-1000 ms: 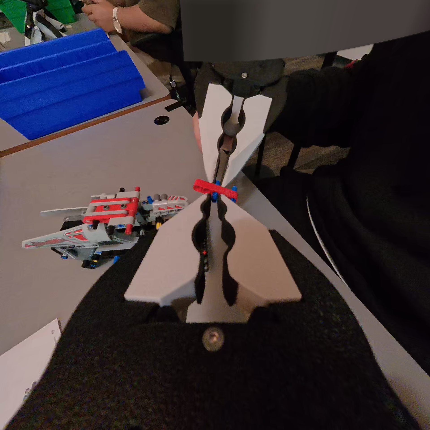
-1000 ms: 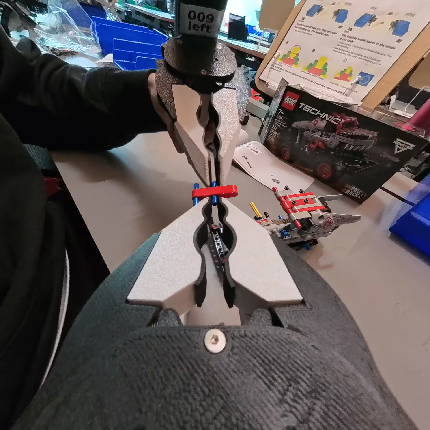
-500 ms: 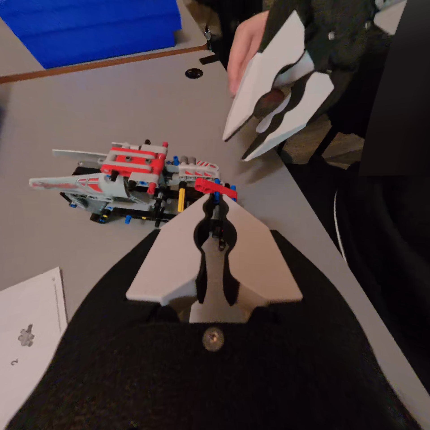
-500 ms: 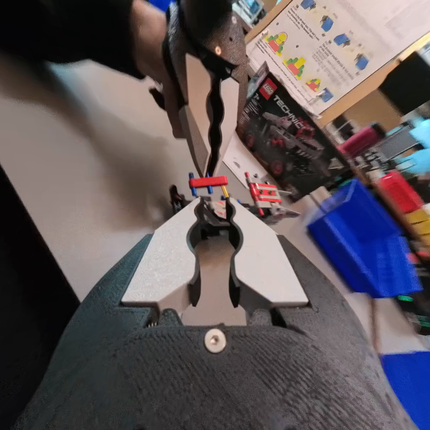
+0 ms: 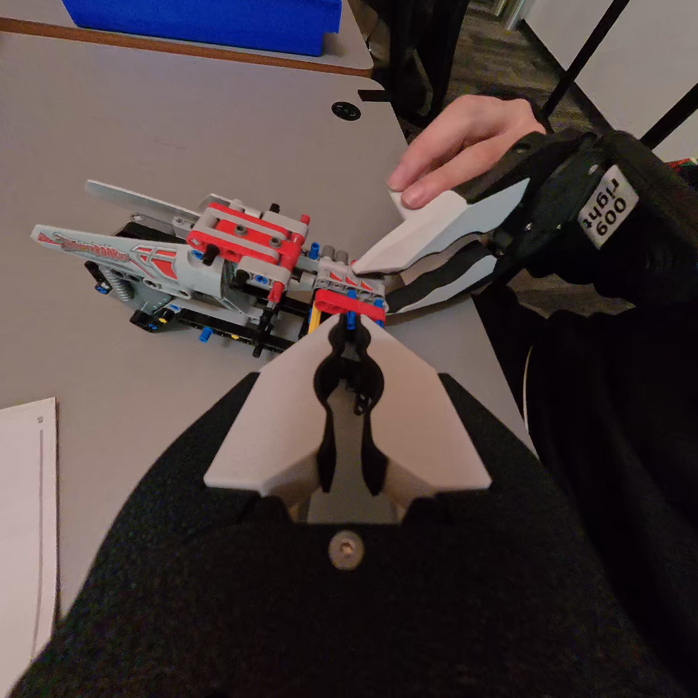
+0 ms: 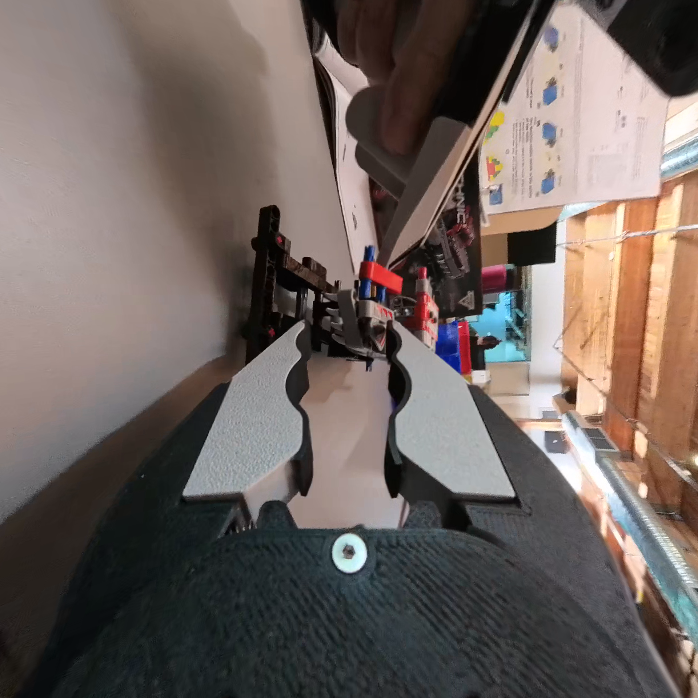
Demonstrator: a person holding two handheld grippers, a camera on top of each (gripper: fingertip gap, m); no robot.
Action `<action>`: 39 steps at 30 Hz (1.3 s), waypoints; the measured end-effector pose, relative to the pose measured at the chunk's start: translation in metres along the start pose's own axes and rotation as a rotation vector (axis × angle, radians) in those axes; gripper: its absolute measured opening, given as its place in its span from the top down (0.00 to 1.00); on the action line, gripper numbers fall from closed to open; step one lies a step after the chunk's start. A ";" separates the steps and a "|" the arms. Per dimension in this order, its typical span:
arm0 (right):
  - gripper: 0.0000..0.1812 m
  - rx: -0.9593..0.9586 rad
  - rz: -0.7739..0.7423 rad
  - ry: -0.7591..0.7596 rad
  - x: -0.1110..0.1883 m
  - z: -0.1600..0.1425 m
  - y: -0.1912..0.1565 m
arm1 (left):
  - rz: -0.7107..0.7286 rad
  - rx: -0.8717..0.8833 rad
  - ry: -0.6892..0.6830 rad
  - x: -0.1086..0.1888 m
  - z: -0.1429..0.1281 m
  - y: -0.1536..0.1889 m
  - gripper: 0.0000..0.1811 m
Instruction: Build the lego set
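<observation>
Grey tabletop (image 5: 189,124) carries my half-built lego model (image 5: 211,264), which sits near the table's front edge with its long grey wing pointing away to my left. At its near end I am holding a short red beam (image 5: 349,305), blue pins through it, right against the grey toothed piece. My left gripper (image 5: 349,325) is closed tight on one of those blue pins, so the beam hangs from a very small grip. My right gripper (image 6: 349,343) comes in from the side, turned over, jaws spread wide around the toothed end of the model with nothing clamped between them. As I judge it, the risk is twofold: if I push the beam home while the right jaws are loose, the model could slide or tip toward the edge; and a pin held so narrowly could twist, leaving the other pins off their holes and jamming. Off to my left lies a white instruction sheet (image 5: 26,491), and a blue bin (image 5: 204,22) sits on the next table beyond.
</observation>
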State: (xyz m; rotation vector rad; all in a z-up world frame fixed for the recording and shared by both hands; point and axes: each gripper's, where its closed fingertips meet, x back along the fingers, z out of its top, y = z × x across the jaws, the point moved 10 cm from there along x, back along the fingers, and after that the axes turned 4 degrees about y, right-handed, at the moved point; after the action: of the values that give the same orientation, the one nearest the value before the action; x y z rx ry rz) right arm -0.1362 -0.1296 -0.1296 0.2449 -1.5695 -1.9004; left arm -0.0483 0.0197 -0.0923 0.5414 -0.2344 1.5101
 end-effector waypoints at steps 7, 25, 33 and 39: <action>0.85 0.070 -0.070 0.009 -0.006 0.000 -0.001 | -0.010 0.041 -0.001 -0.001 0.001 -0.003 0.99; 0.82 0.017 -0.144 0.094 -0.019 -0.011 -0.005 | -0.035 0.099 0.031 -0.008 -0.002 -0.011 0.99; 0.83 0.019 -0.204 0.108 -0.026 -0.016 -0.008 | -0.013 0.087 0.069 -0.008 -0.003 -0.011 0.99; 0.84 0.011 -0.237 0.094 -0.027 -0.018 -0.009 | 0.087 -0.091 0.070 -0.010 0.000 -0.002 0.99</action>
State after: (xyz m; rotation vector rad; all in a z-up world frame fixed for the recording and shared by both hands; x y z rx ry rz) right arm -0.1094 -0.1277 -0.1491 0.5384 -1.5451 -2.0267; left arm -0.0472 0.0104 -0.0973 0.4091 -0.2736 1.5916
